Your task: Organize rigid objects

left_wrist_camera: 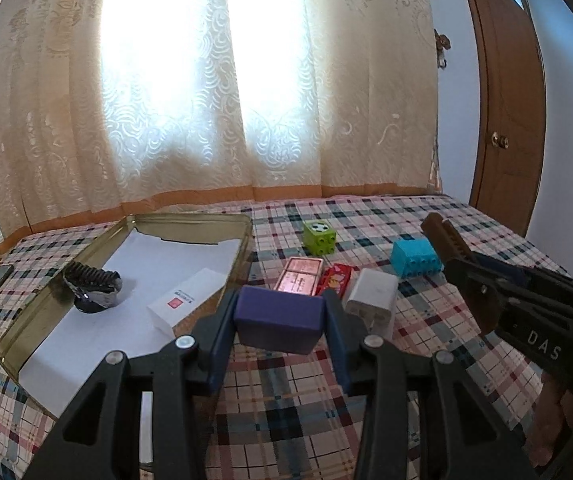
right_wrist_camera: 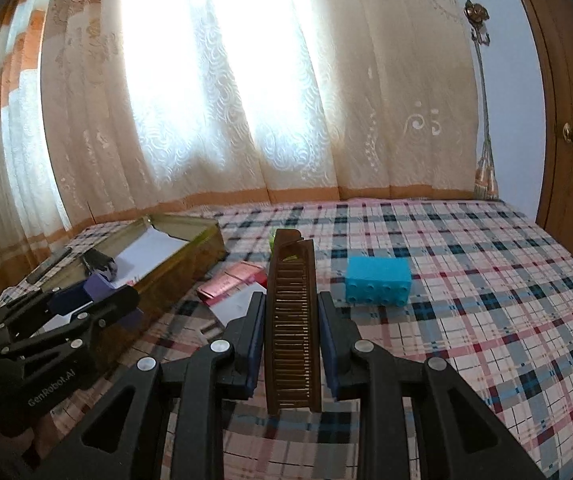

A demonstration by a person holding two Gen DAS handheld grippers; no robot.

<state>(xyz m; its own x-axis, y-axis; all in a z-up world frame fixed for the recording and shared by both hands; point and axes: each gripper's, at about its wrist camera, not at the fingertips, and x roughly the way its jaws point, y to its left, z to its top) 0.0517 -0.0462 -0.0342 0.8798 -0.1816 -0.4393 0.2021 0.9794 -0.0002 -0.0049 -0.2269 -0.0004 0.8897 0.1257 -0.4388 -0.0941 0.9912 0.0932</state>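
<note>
Plaid bedspread (right_wrist_camera: 486, 300) under both my claws: left gripper (left_wrist_camera: 280, 316) clamps the purple block (left_wrist_camera: 278, 318) across its short faces, light and stiff I'd guess, right gripper (right_wrist_camera: 292, 328) pinches the brown comb (right_wrist_camera: 292, 320) flat-sided, teeth likely fragile, gold tin (left_wrist_camera: 126, 232) beyond, curtain (left_wrist_camera: 206, 80) last.

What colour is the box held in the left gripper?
Purple; the box shows best in the left wrist view.
</note>
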